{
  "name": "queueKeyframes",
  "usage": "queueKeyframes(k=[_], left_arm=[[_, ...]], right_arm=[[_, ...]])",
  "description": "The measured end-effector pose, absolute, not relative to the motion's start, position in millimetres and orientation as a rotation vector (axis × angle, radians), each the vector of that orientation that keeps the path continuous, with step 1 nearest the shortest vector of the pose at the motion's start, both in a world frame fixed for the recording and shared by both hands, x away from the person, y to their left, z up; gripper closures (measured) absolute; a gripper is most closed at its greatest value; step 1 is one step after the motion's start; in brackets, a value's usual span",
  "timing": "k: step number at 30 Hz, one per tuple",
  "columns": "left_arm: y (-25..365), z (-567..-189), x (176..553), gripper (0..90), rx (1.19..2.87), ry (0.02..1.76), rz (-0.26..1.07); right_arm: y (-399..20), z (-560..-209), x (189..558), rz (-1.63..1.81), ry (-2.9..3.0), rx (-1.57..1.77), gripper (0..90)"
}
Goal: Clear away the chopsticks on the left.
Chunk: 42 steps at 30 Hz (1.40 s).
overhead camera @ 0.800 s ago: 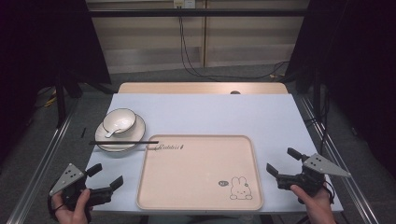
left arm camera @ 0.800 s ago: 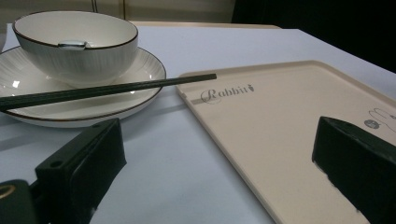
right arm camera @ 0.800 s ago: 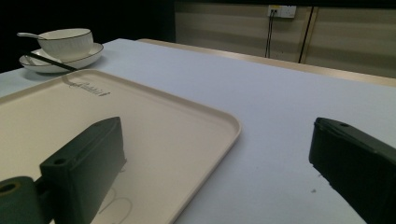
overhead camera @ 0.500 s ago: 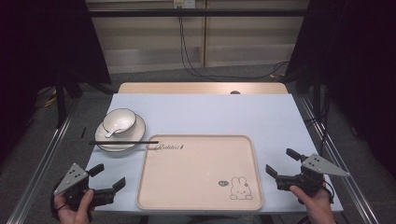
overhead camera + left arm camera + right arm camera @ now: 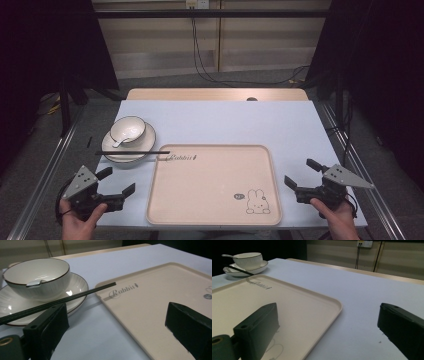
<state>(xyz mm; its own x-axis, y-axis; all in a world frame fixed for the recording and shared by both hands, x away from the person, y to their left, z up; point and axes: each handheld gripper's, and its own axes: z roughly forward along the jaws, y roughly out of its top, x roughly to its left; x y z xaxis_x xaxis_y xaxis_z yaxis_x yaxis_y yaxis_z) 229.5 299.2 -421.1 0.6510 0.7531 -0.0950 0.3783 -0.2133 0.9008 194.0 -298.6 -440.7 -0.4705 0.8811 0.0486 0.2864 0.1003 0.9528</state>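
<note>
A beige tray with a rabbit print lies on the pale blue table. To its upper left a white bowl with a spoon in it sits on a white plate. Black chopsticks rest across the plate's near rim, tips over the tray corner. My left gripper stands open near the table's front left, below the plate. My right gripper stands open beside the tray's right edge. The left gripper view has the bowl, chopsticks and tray ahead of the jaws.
Metal frame rails run along both sides of the table. A wooden strip lies at the far edge, with cables hanging behind. The right gripper view looks across the tray towards the bowl.
My left gripper has drifted slightly left and towards the person. The right gripper has barely shifted. Both stay open; the dishes and tray have not moved.
</note>
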Motion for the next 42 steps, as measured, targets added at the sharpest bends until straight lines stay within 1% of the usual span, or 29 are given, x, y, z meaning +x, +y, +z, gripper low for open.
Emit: queueKeyframes(k=[2, 3, 5, 7, 11, 13, 17, 20, 22, 24, 25, 28, 32, 34, 35, 37, 39, 42], left_arm=[[301.4, -419.4, 231.3, 4.6, 1.839, 0.893, 0.438], [304.6, -416.6, 235.0, 6.0, 1.882, 0.885, 0.432], [306.9, -415.9, 237.3, 7.1, 1.890, 0.883, 0.423], [316.5, -415.4, 246.9, 8.9, 1.908, 0.867, 0.376], [325.7, -416.0, 257.7, 8.1, 1.906, 0.877, 0.382], [331.3, -417.6, 266.7, 8.5, 1.935, 0.871, 0.373], [338.0, -422.0, 284.2, 13.1, 1.973, 0.803, 0.384], [338.4, -424.1, 290.6, 15.1, 1.987, 0.802, 0.383], [340.1, -427.8, 304.1, 15.9, 2.017, 0.795, 0.368], [341.4, -430.0, 310.6, 20.1, 2.042, 0.786, 0.366], [342.5, -431.6, 314.4, 20.5, 2.052, 0.782, 0.357], [347.3, -435.7, 324.4, 21.4, 2.067, 0.776, 0.369], [354.6, -437.5, 335.9, 24.9, 2.084, 0.785, 0.397], [356.7, -438.6, 338.9, 29.6, 2.086, 0.781, 0.395], [359.7, -440.2, 343.7, 30.3, 2.099, 0.784, 0.391], [361.5, -441.1, 347.5, 36.9, 2.125, 0.772, 0.416], [360.6, -442.6, 350.2, 42.9, 2.143, 0.752, 0.405], [358.5, -445.8, 355.4, 46.0, 2.156, 0.752, 0.408]], right_arm=[[-298.4, -440.7, 194.2, 1.385, 1.827, 1.140, 3.2], [-298.4, -440.7, 194.5, 1.382, 1.835, 1.134, 3.2], [-298.2, -440.7, 194.7, 1.382, 1.833, 1.137, 3.2], [-297.6, -440.6, 194.8, 1.380, 1.832, 1.144, 3.5], [-298.0, -440.5, 194.9, 1.375, 1.829, 1.143, 3.6], [-298.1, -440.6, 195.3, 1.375, 1.831, 1.140, 3.6], [-296.7, -440.5, 195.5, 1.374, 1.835, 1.138, 3.6], [-296.6, -440.7, 195.8, 1.370, 1.834, 1.138, 3.6], [-296.6, -440.7, 196.0, 1.372, 1.834, 1.137, 3.6], [-296.6, -440.7, 196.0, 1.369, 1.836, 1.135, 3.6], [-296.6, -440.7, 195.9, 1.372, 1.835, 1.136, 3.6], [-296.7, -440.7, 195.9, 1.371, 1.836, 1.134, 3.6], [-296.4, -440.8, 196.0, 1.371, 1.836, 1.133, 3.6], [-296.3, -440.7, 195.9, 1.373, 1.836, 1.134, 3.7], [-296.5, -440.7, 195.8, 1.374, 1.837, 1.132, 3.6], [-296.4, -440.7, 196.0, 1.375, 1.835, 1.134, 3.6], [-296.4, -441.0, 196.5, 1.373, 1.834, 1.131, 3.7], [-296.1, -440.9, 196.8, 1.376, 1.836, 1.130, 3.6]])
